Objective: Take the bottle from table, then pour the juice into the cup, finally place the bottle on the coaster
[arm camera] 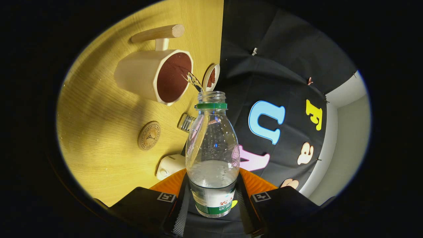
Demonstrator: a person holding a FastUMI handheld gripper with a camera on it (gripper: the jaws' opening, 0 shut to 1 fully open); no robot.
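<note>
Tool (211,211) clamps bottle (212,148), mouth near cup (155,76)

Bench (99,109) is a light yellowish wood grain, lit pretty warm with soft shadows across it. Behind its edge hangs the booth's black cloth wall (281,66), kinda wrinkled and pinned with a few clips. Past the cloth there's a plain pale wall (347,132).

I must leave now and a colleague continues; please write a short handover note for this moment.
Gripper: shut on the bottle, held tilted over the table.
Cup: just beyond the bottle's open mouth; a thin stream is running into it.
Coaster: beside the cup, bare.
Done: bottle taken, pouring under way.
Left: finish pouring, set the bottle on the coaster.
</note>
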